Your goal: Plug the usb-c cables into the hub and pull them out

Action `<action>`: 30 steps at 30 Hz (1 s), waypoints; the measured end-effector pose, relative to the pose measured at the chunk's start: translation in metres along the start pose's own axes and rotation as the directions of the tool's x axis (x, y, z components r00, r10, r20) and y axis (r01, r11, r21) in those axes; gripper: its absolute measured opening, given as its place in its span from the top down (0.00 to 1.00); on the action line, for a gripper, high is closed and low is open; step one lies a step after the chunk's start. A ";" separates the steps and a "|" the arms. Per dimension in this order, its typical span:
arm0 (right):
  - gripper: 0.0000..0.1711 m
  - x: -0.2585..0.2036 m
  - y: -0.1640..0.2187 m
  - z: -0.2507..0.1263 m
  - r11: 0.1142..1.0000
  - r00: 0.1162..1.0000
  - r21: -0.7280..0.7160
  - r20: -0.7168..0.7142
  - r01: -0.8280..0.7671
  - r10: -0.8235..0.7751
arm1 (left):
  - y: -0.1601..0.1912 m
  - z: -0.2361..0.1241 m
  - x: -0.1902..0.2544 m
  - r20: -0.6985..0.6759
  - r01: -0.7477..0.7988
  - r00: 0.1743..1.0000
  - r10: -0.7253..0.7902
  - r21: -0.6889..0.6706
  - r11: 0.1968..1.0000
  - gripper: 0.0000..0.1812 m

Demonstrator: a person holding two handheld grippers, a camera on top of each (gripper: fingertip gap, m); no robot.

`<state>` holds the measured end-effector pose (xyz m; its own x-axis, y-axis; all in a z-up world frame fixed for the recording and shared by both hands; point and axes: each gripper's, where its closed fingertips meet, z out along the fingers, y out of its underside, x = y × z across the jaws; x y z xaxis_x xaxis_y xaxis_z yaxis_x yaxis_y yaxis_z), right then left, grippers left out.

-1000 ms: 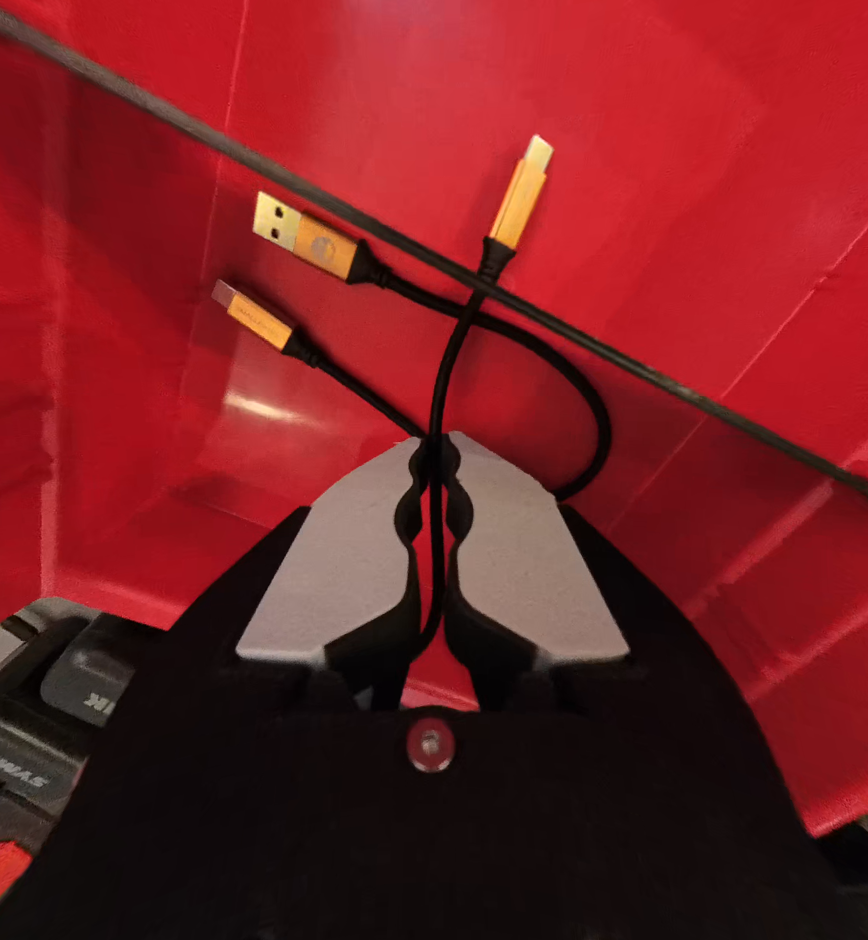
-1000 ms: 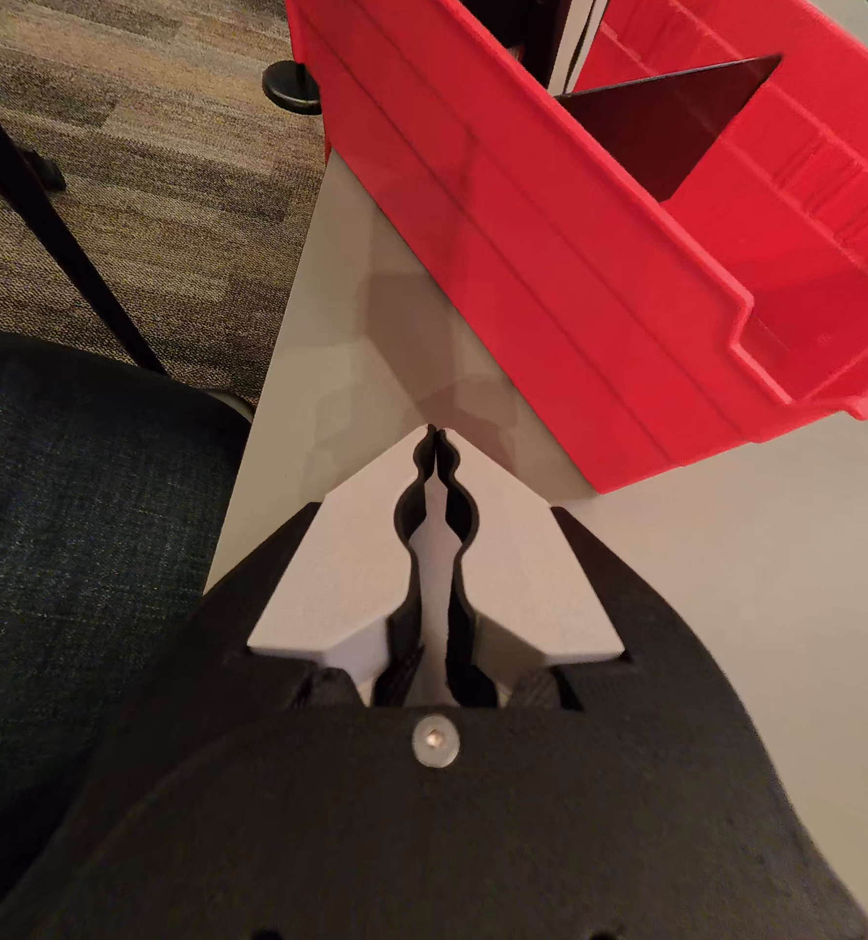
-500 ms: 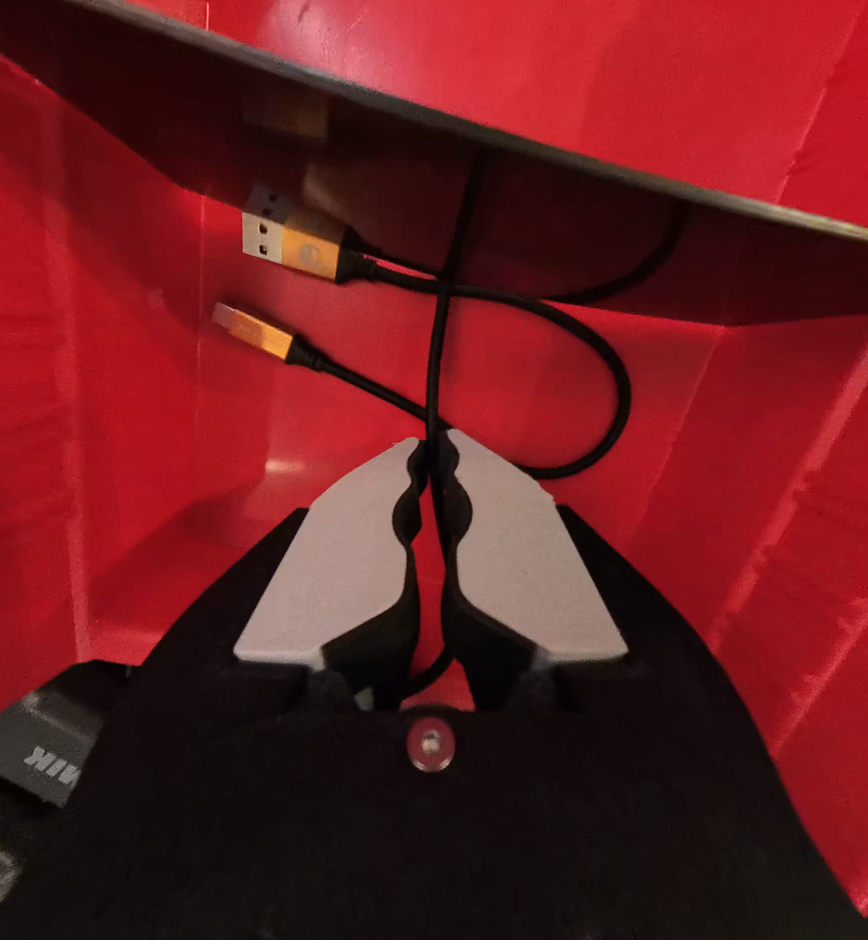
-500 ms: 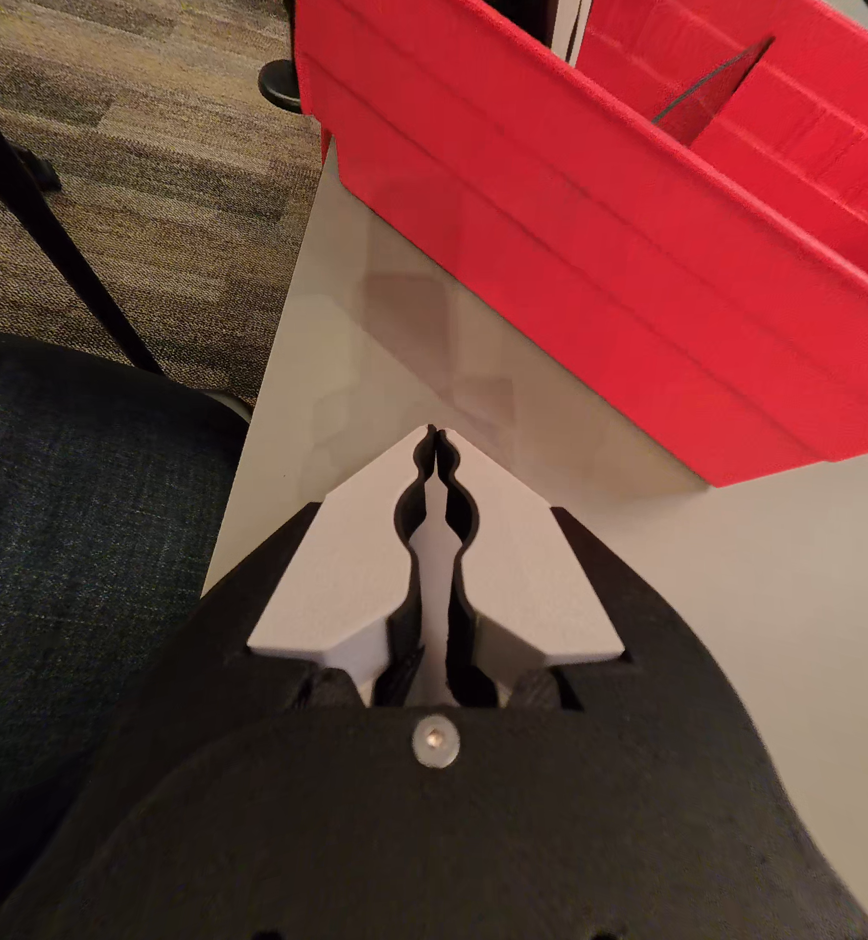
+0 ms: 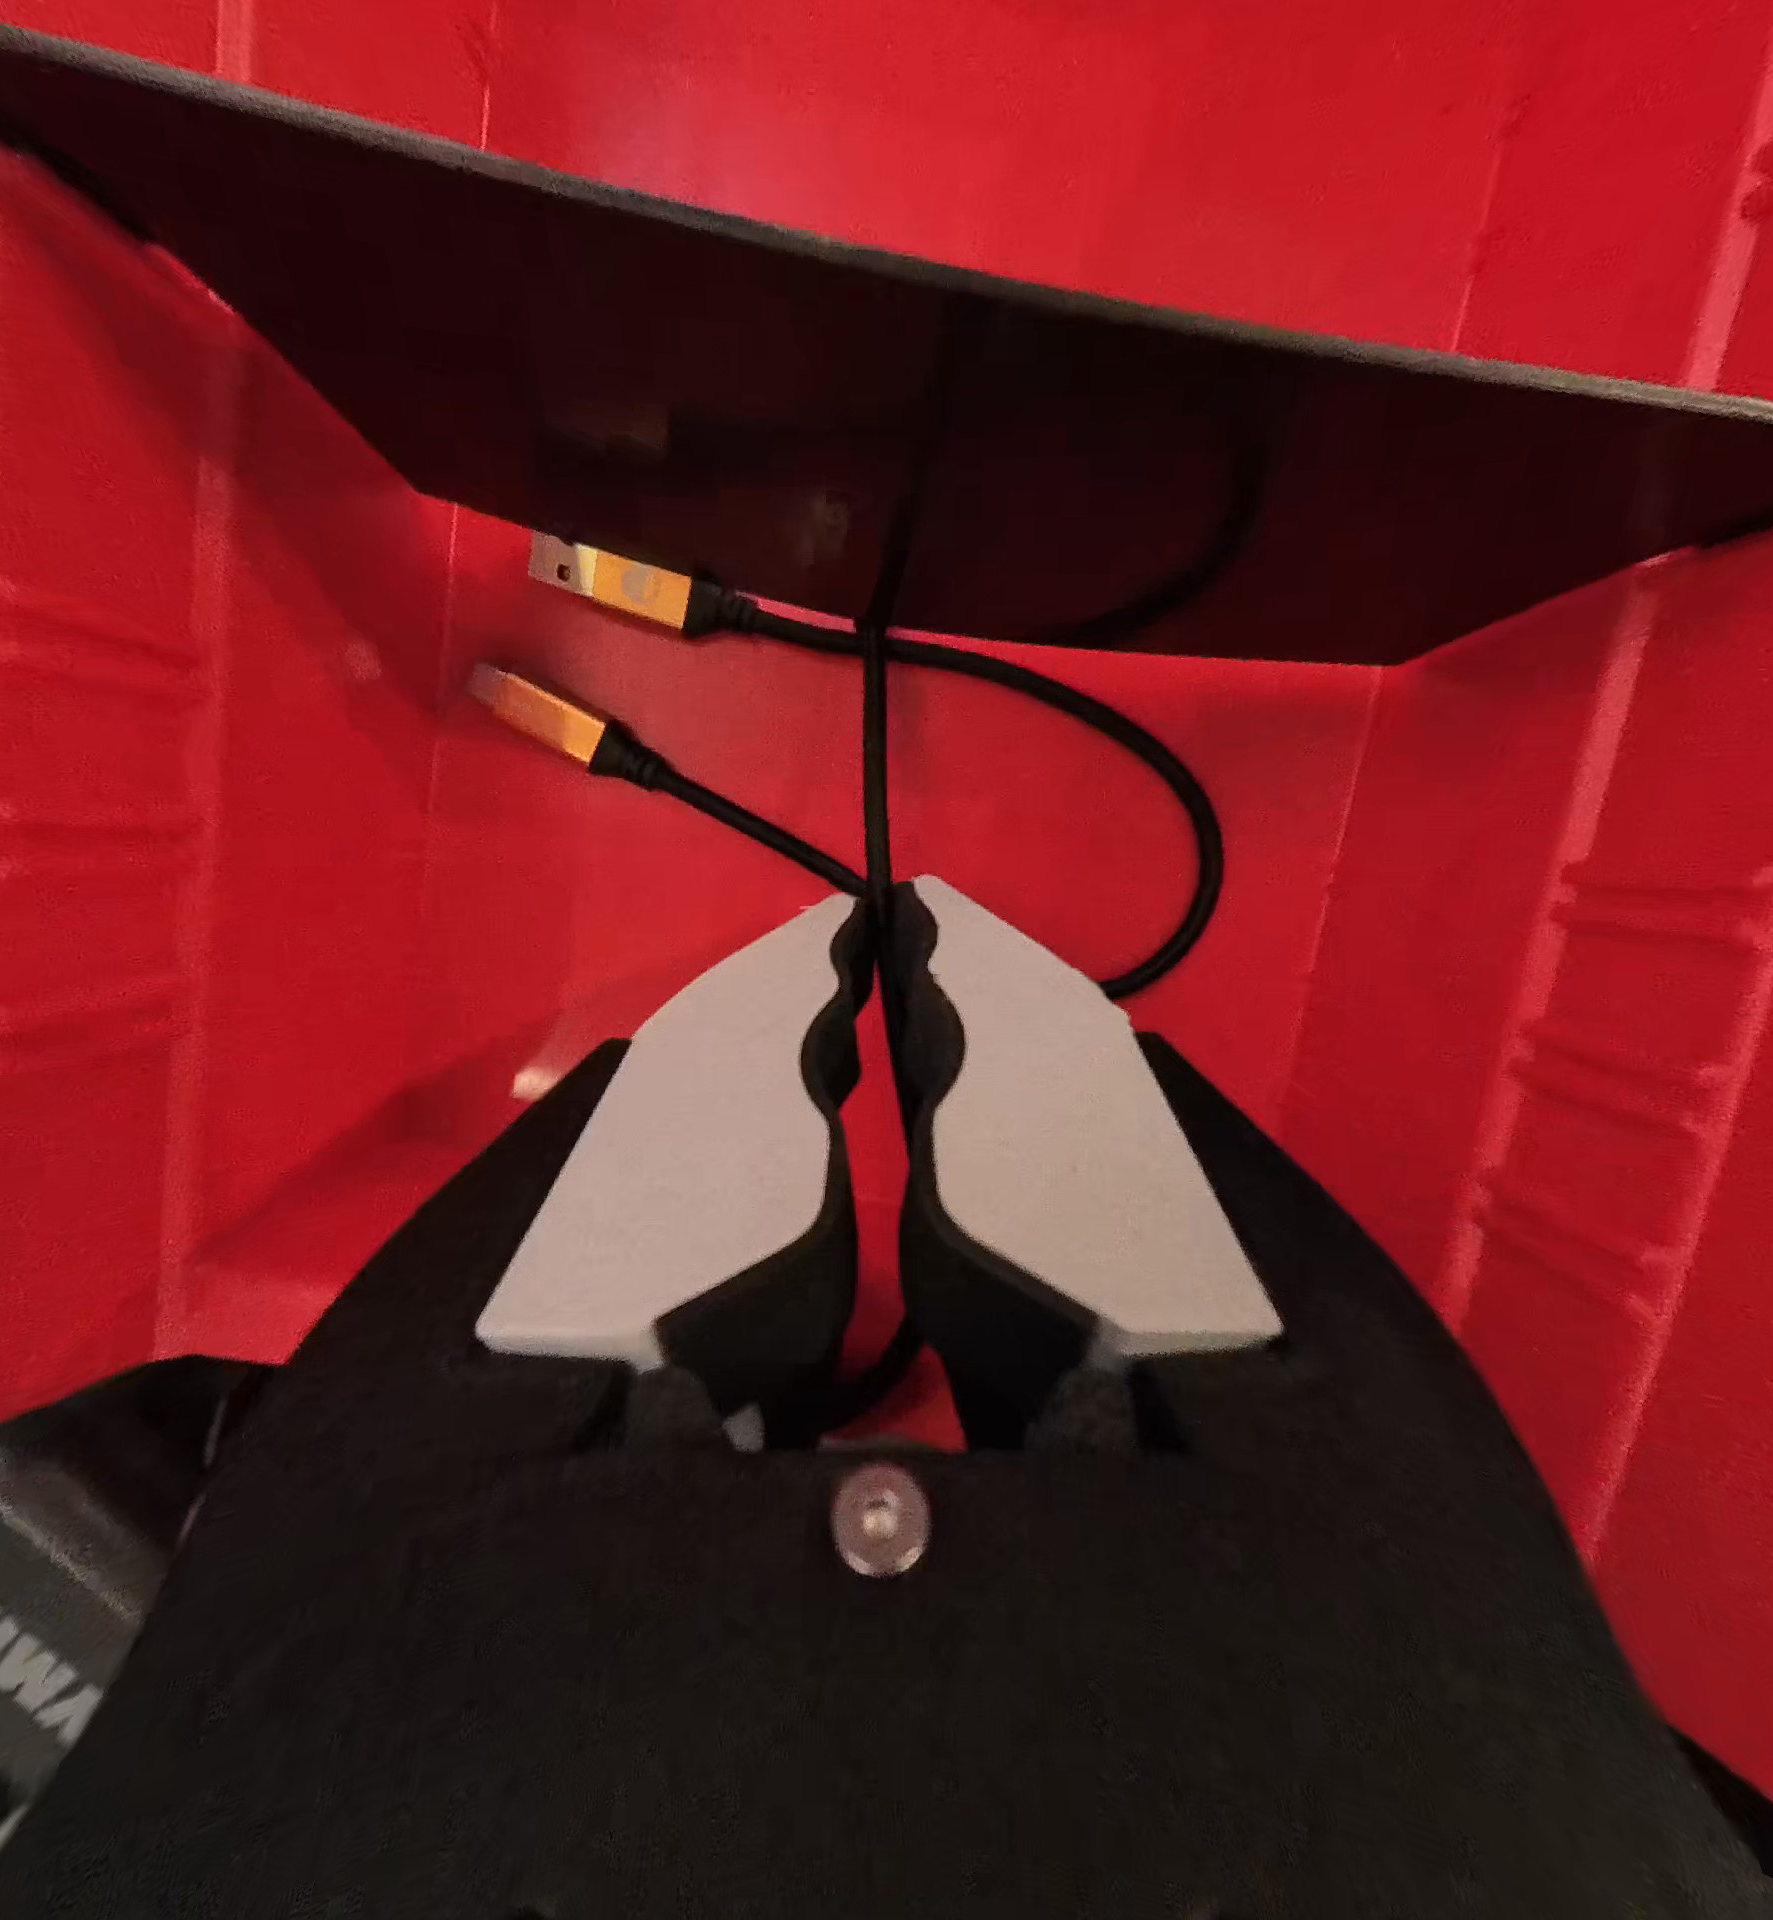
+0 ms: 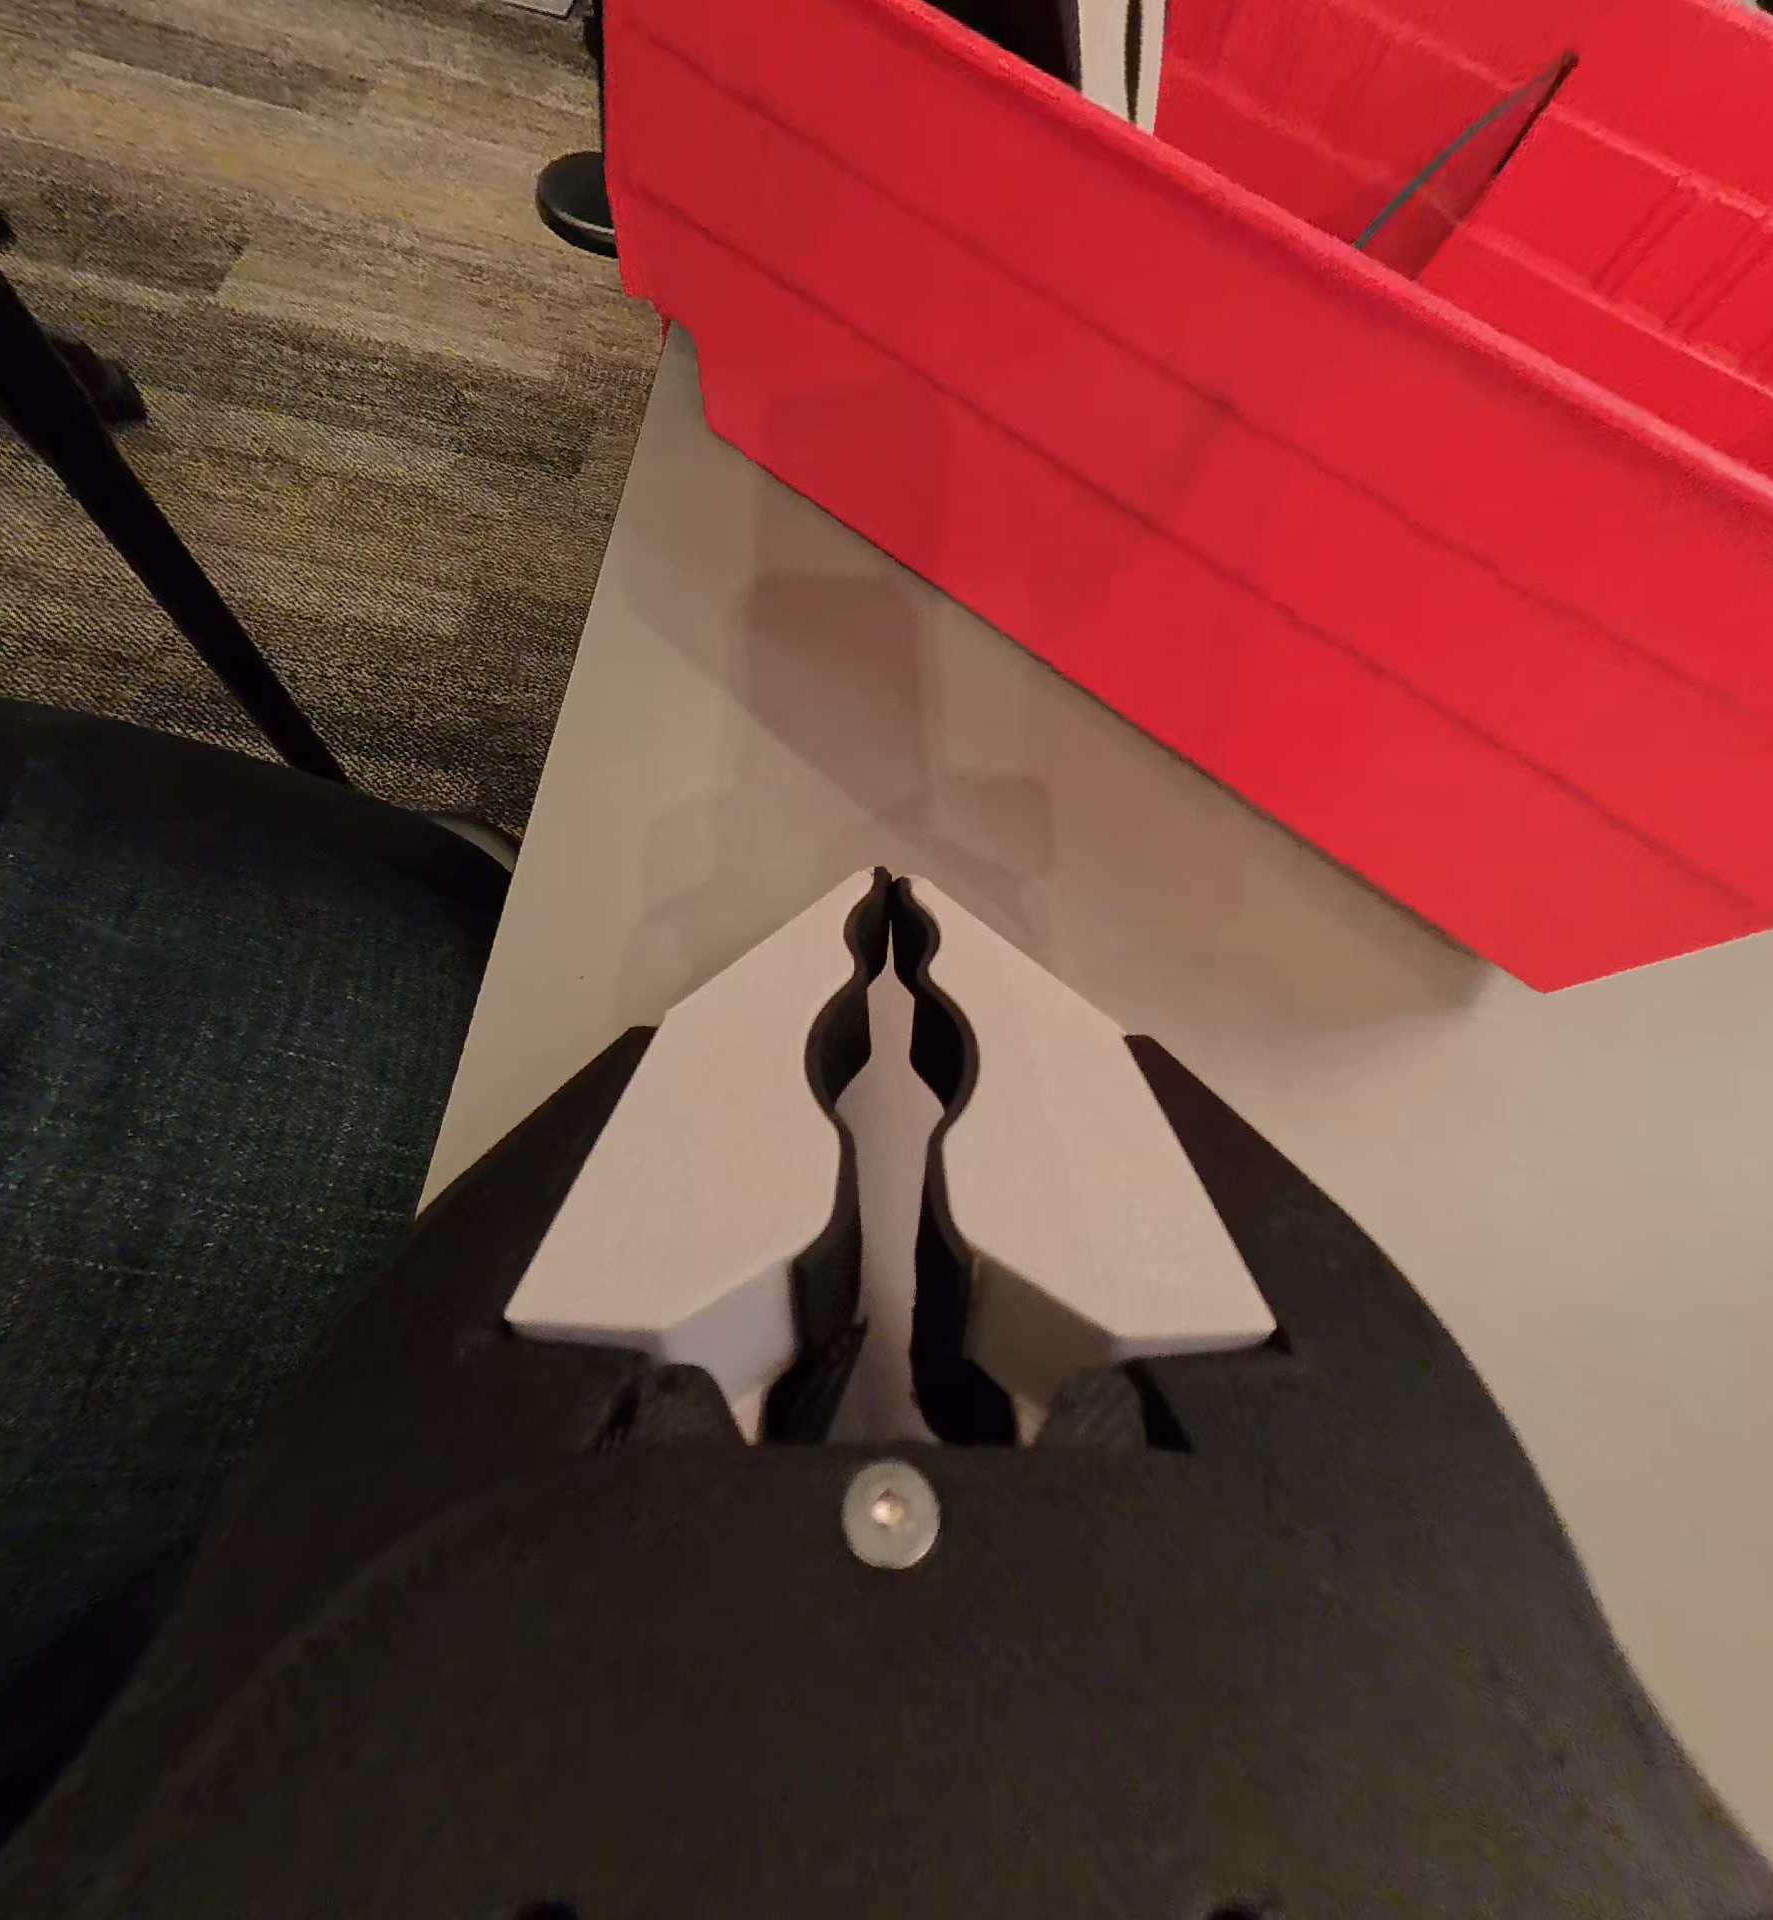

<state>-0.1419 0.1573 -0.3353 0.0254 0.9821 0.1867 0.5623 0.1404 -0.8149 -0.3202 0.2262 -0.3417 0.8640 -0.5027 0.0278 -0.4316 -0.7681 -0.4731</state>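
The red bin (image 5: 238, 935) holds the black cables (image 5: 1188, 831), and a dark divider panel (image 5: 861, 416) stands across the bin above them. The left gripper (image 5: 882, 904) is inside the bin, and its fingers (image 5: 716, 1143) are pinching one thin black cable that runs up to the divider. Left of this cable, two orange plugs point to the bin wall: a wide metal-tipped plug (image 5: 617, 587) and a smaller plug (image 5: 539, 715) below it. The right gripper (image 6: 884, 894) is outside the bin, above the white tabletop (image 6: 1484, 1247), its fingers pressed together on nothing.
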 end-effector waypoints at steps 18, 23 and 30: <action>1.00 0.008 -0.004 -0.006 0.995 0.997 0.055 0.014 -0.079 0.079 | -0.014 0.019 0.039 0.114 -0.021 0.993 0.032 -0.102 0.995 0.98; 1.00 0.008 -0.004 -0.006 0.995 0.997 0.053 0.015 -0.080 0.079 | -0.028 0.021 0.066 0.061 -0.022 0.998 0.023 -0.016 1.000 0.98; 1.00 0.014 -0.008 -0.006 0.992 0.995 0.077 0.004 -0.101 0.101 | -0.024 0.034 0.089 0.102 -0.199 0.973 0.208 -0.090 0.976 0.98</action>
<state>-0.1406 0.1697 -0.3229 0.0785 0.9918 0.1010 0.4911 0.0497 -0.8697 -0.2240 0.2133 -0.3576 0.7773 -0.6082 -0.1608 -0.6163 -0.6851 -0.3883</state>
